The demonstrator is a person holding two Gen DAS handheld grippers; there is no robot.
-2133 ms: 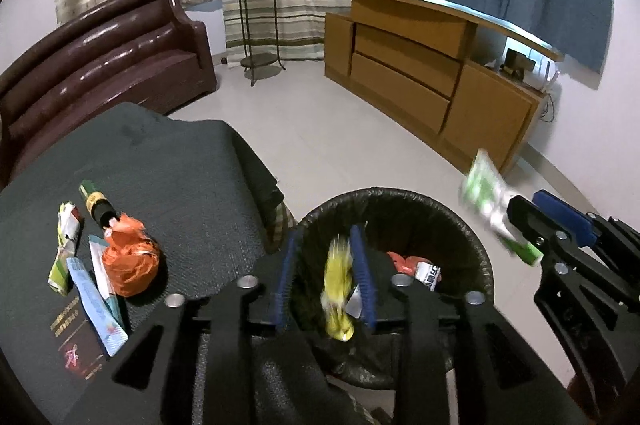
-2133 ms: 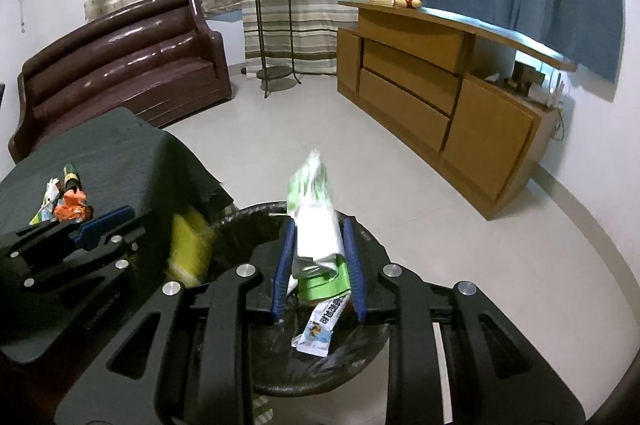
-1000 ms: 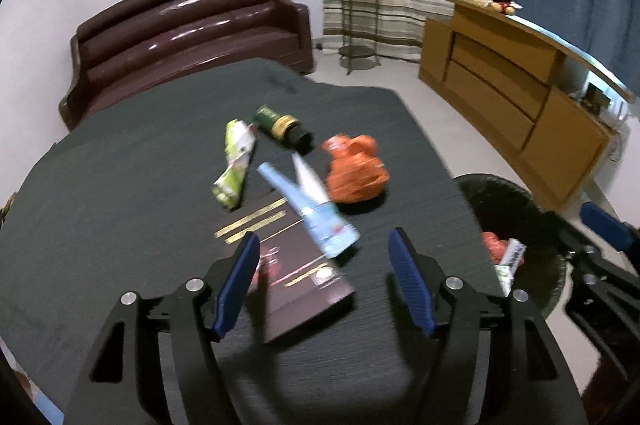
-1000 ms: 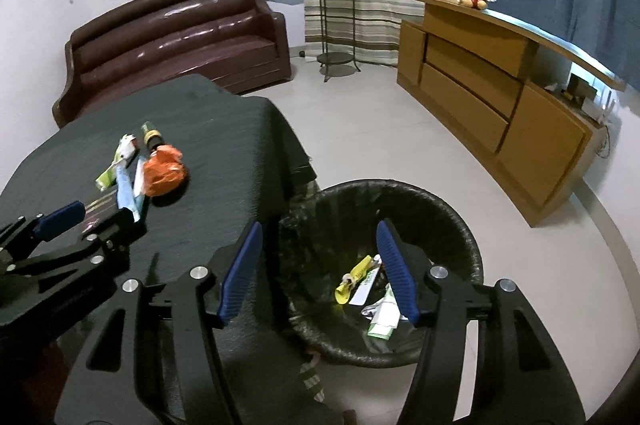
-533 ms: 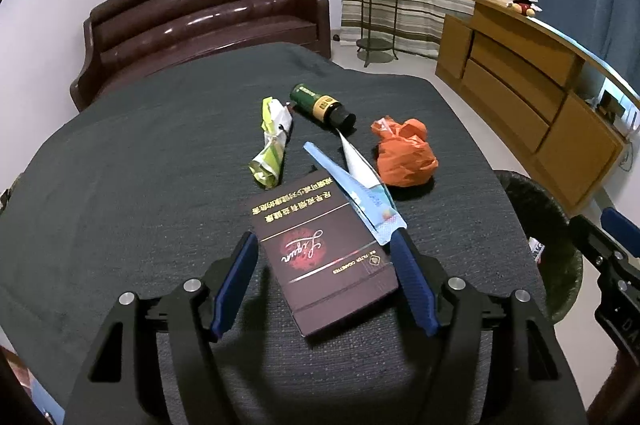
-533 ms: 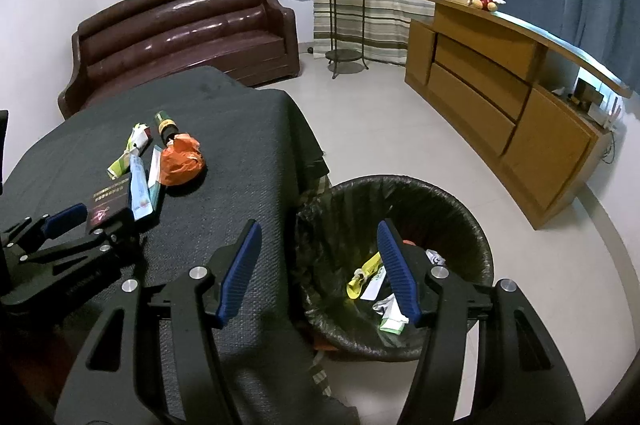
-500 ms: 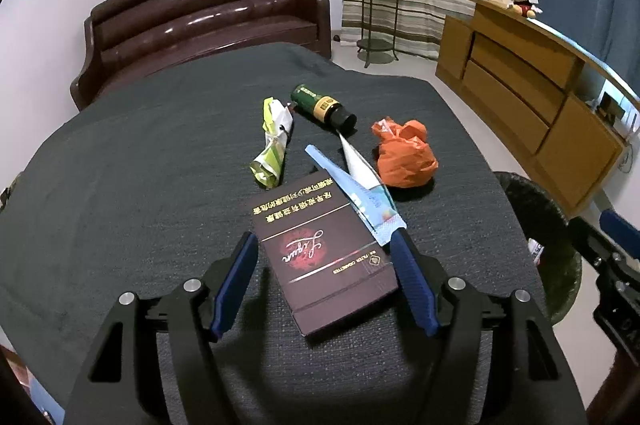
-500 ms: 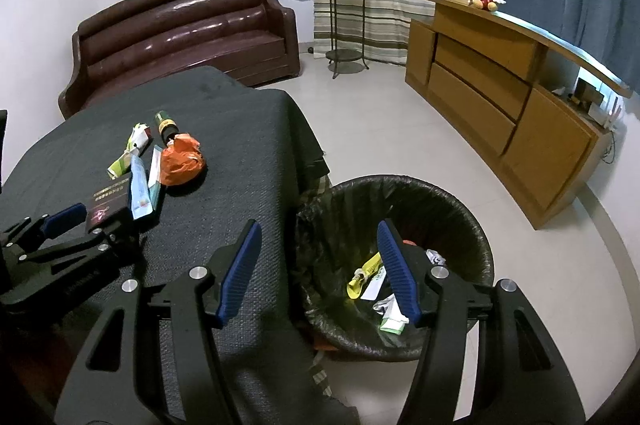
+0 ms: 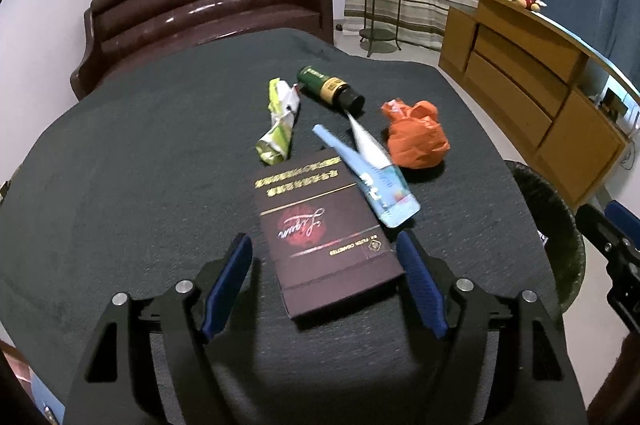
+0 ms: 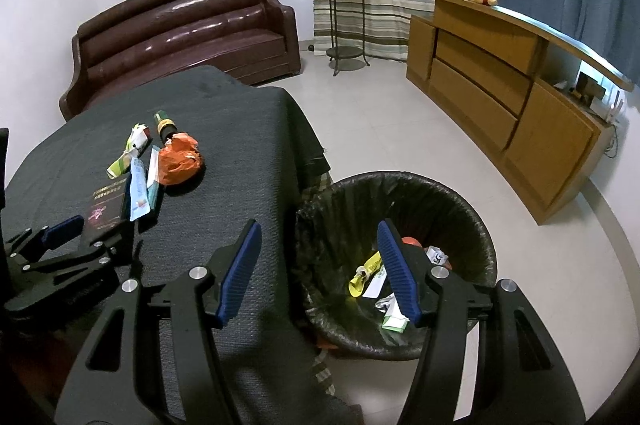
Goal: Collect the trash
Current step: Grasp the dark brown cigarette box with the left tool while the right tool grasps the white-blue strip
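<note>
My left gripper (image 9: 324, 257) hovers over the near end of a flat maroon box (image 9: 320, 225) on the dark table; its jaws are opening and the box lies between them, untouched by the pads. Beyond it lie a blue tube (image 9: 364, 177), an orange crumpled bag (image 9: 418, 137), a green-white wrapper (image 9: 278, 123) and a dark green bottle (image 9: 330, 89). My right gripper (image 10: 318, 257) stands open with nothing in it, above the table's edge and the black-lined bin (image 10: 400, 193), where a yellow wrapper (image 10: 366, 271) and other scraps lie.
A brown leather sofa (image 9: 200, 21) stands behind the table (image 9: 120, 165). A wooden sideboard (image 10: 500, 73) lines the right wall, a plant stand (image 10: 344, 5) is by the striped curtain. Pale tiled floor (image 10: 380, 125) lies between bin and sideboard.
The left gripper swung from over the bin to the table, dropped its yellow wrapper, and its jaws widened around the maroon box. The right gripper released its green-white packet into the bin.
</note>
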